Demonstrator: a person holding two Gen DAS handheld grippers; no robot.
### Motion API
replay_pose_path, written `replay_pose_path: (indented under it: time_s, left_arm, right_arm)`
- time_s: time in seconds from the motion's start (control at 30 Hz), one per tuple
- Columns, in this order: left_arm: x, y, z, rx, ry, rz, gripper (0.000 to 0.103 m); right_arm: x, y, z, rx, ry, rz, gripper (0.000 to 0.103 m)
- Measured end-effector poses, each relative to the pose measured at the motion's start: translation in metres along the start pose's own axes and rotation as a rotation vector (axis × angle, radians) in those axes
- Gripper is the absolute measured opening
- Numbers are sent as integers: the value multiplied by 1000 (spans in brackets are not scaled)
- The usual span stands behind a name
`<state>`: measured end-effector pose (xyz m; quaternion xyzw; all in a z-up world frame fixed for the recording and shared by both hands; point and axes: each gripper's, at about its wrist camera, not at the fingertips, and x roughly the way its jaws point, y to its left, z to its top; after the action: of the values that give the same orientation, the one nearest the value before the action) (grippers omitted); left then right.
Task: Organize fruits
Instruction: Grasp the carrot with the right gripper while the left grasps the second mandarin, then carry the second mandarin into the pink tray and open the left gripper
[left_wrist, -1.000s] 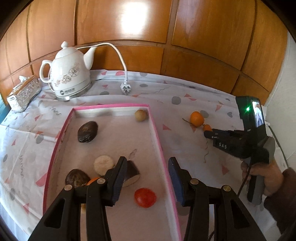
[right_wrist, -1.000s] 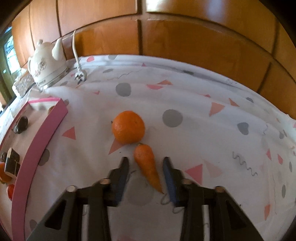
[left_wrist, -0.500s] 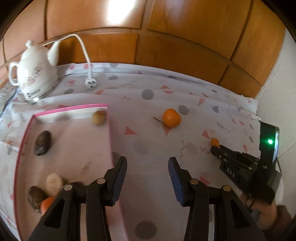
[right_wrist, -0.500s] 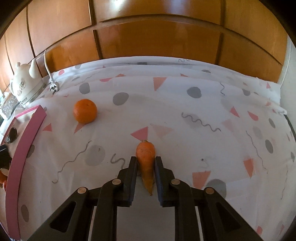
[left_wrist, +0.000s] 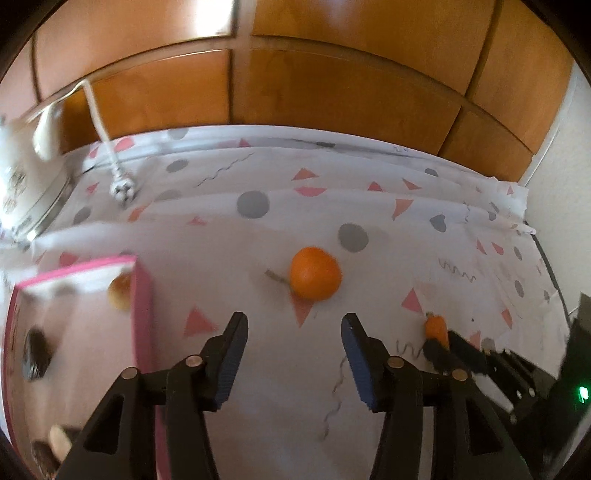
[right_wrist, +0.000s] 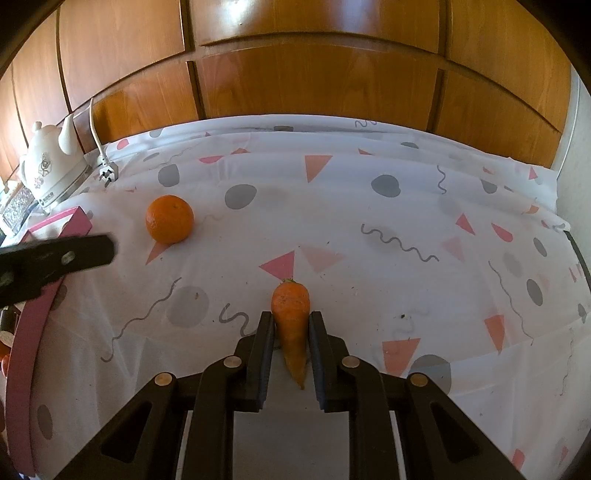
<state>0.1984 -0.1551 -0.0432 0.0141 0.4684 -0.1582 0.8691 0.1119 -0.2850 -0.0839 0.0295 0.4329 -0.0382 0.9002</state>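
An orange (left_wrist: 314, 273) lies on the patterned tablecloth, just ahead of my left gripper (left_wrist: 293, 328). That gripper's jaws are opening with nothing between them. The same orange (right_wrist: 169, 219) shows at the left of the right wrist view, with a left finger (right_wrist: 55, 258) entering from the left edge. My right gripper (right_wrist: 291, 325) is shut on a small carrot (right_wrist: 290, 314), thick end pointing away. The carrot (left_wrist: 436, 326) and the right gripper (left_wrist: 443, 341) also appear low right in the left wrist view. The pink-rimmed tray (left_wrist: 142, 295) with several fruits sits at left.
A white kettle (right_wrist: 51, 166) with its cord and plug (right_wrist: 107, 171) stands at the back left, next to a glass box (right_wrist: 16, 212). Wooden panels (right_wrist: 314, 81) back the table. The tray's pink rim (right_wrist: 33, 328) runs along the left edge.
My left gripper swung right, from above the tray to the orange, and its jaws widened. My right gripper closed on the carrot and drew it right, away from the orange.
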Motion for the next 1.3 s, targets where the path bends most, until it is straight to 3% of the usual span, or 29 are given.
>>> replay_pose_path:
  time_s: [0.3,0.37,0.43,0.5,0.9,1.1,1.3]
  left_arm:
    - [49,-19,24,70,36,55,55]
    - [59,-18,26,62,61,53,48]
    - [57,-17,24,65,37,45,39]
    - [54,-17,20,65,33,43,38]
    - [0,-19,-42,17,21,25,38]
    - [-19,-24,-81,20,15,12,38]
    - [-32,-28,-107,20,-42,15,38]
  right_arm:
    - [0,-10,-3,34,-8,34,19]
    - [0,-10,-4,36,-9,38,19]
    - [0,-11,-4,36,-9,38,19]
    - [-1,-11,-4,35,-8,38,19]
    - [-2,-7,0,10,10,21,19]
    - [-16,-6,-14,-2,12,9,19]
    - [-33,-12,-33,11,5,-1,19]
